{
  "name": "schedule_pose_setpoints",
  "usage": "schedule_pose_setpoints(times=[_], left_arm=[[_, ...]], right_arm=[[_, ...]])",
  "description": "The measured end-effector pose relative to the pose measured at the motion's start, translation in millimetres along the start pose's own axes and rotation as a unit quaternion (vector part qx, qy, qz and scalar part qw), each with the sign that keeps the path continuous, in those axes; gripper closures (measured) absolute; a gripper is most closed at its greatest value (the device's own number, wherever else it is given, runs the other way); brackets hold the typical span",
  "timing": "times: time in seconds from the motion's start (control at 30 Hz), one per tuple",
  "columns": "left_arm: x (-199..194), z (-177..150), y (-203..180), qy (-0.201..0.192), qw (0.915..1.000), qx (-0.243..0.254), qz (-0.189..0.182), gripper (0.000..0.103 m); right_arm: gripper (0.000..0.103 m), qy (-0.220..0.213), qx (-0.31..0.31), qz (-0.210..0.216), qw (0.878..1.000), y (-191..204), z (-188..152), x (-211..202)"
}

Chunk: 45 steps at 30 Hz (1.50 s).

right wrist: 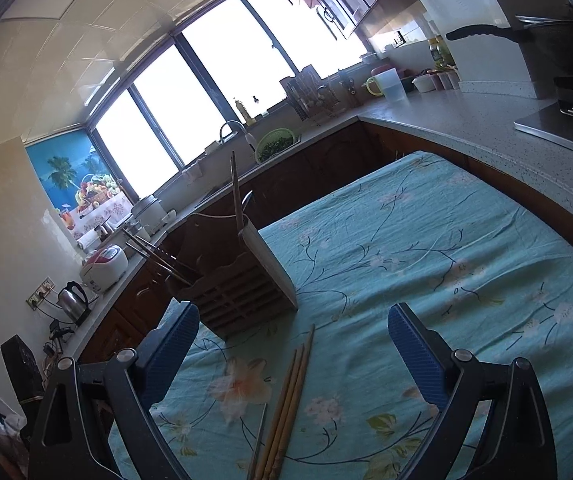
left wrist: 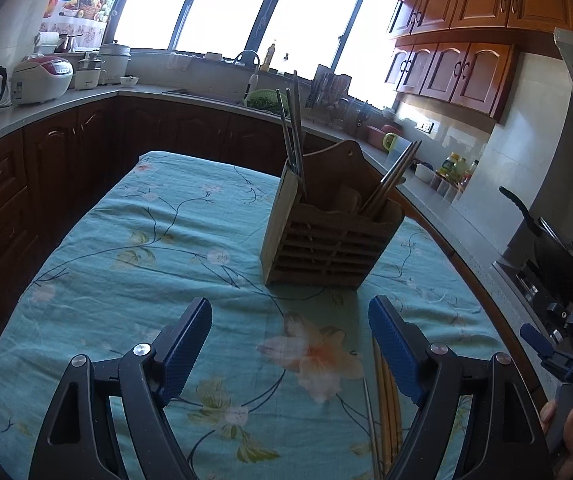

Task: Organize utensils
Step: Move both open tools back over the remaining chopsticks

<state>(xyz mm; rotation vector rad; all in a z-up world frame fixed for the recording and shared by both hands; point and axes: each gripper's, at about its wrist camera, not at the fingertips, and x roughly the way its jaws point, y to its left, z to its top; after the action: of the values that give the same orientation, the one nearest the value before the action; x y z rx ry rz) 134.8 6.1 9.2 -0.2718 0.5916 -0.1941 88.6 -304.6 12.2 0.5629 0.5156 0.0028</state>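
The table [left wrist: 134, 264], under a floral cloth, carried a wooden holder [left wrist: 326, 236] already stocked with chopsticks at two corners. Loose chopsticks [right wrist: 288, 408] lay on the cloth just in front of the holder, a thin metal utensil [right wrist: 257, 444] beside them. The right gripper [right wrist: 294, 348] hung wide open and empty right over them; the left gripper [left wrist: 290, 344] was also spread and empty. Best, probably, to straddle the bundle mid-length, close squarely, then lift it upright.
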Motion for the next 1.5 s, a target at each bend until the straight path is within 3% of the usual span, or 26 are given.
schedule_pose_setpoints(times=[0.3, 0.43, 0.7, 0.83, 1.1, 1.23, 1.37, 1.43, 1.5], left_arm=[[15.5, -22.5, -36.2, 0.055, 0.9961, 0.067, 0.016, 0.023], [23.0, -25.2, -31.4, 0.078, 0.9951, 0.053, 0.028, 0.023], [20.8, -22.1, -7.4, 0.081, 0.9941, 0.032, 0.064, 0.023], [27.7, -22.8, 2.3, 0.089, 0.9935, 0.015, 0.07, 0.023], [38.7, -24.0, 1.1, 0.105, 0.9927, 0.014, 0.058, 0.023], [40.7, -24.6, -5.1, 0.109, 0.9928, 0.022, 0.045, 0.023], [48.5, -23.3, -17.3, 0.113, 0.9925, 0.036, 0.029, 0.023], [56.1, -20.3, -27.5, 0.118, 0.9916, 0.049, 0.018, 0.023], [66.9, -15.9, -38.6, 0.128, 0.9895, 0.066, 0.006, 0.023]], right_arm=[[0.007, 0.027, -0.009, -0.032, 0.999, -17.4, -23.5, -5.4], [0.008, 0.073, -0.042, -0.039, 0.996, -8.2, -33.9, 18.7], [0.041, 0.174, -0.116, -0.041, 0.977, 24.4, -59.5, 85.9], [0.05, 0.219, -0.156, -0.054, 0.962, 34.9, -76.0, 110.4], [0.066, 0.231, -0.23, -0.098, 0.94, 35.8, -84.6, 101.9], [0.067, 0.231, -0.226, -0.111, 0.94, 13.7, -84.4, 76.6], [0.066, 0.227, -0.182, -0.115, 0.95, -12.9, -73.7, 54.1], [0.061, 0.206, -0.135, -0.094, 0.965, -25.8, -61.8, 44.4], [0.062, 0.186, -0.108, -0.1, 0.971, -34.4, -49.7, 43.3]])
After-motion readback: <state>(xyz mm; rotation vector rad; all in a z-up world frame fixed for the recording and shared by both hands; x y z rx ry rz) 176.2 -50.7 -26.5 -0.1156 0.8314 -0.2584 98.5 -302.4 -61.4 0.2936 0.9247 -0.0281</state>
